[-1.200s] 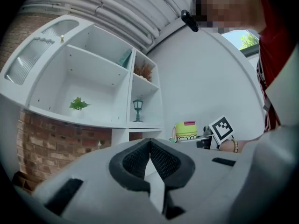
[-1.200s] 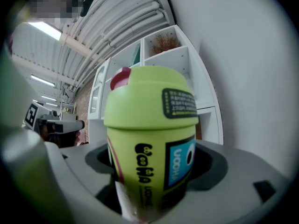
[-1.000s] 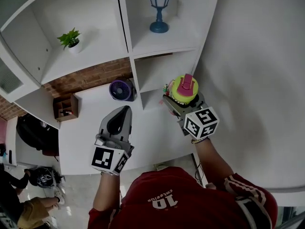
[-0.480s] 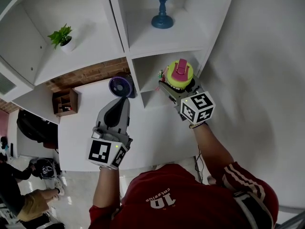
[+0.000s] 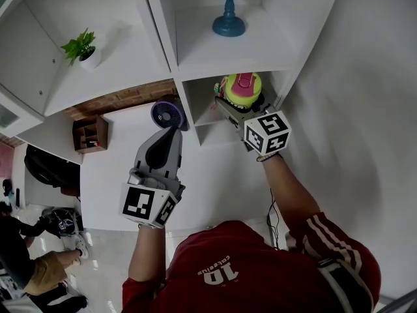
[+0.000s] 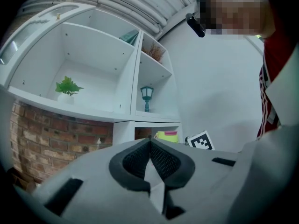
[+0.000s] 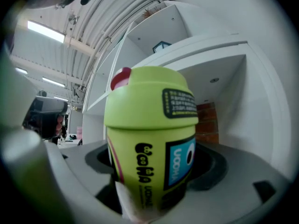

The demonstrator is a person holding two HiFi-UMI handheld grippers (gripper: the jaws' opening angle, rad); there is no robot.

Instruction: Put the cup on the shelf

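**Cup carried up to the mouth of the lower compartment**

In the head view, the right gripper [image 5: 238, 104] has moved up and forward over the last second. The lime-green plastic cup with the pink lid [image 5: 242, 88] that it holds was out in front of the white shelf unit [image 5: 163, 41]. It now sits at the opening of the lower right compartment, under the board that bears the blue lantern ornament [image 5: 229, 8]. The left gripper [image 5: 170, 131] has barely shifted. It hangs over the white desk [image 5: 117, 168], near the small purple fan [image 5: 167, 112], and plays no part.

In the left gripper view, its dark ribbed pads meet tip to tip with nothing between them. Beyond them we see the cup's green and pink edge [image 6: 166, 136] at the compartment mouth, below the lantern and to the right of the small green potted plant [image 6: 67, 86].

In the right gripper view, the jaws are clamped on the lower body of the cup [image 7: 150, 143], which stands upright. The compartment gapes just behind it, with brick showing at the back. We cannot tell whether the base touches the board yet.

We judge the carry nearly done. What remains is to push the cup a little deeper, set it down and let go.
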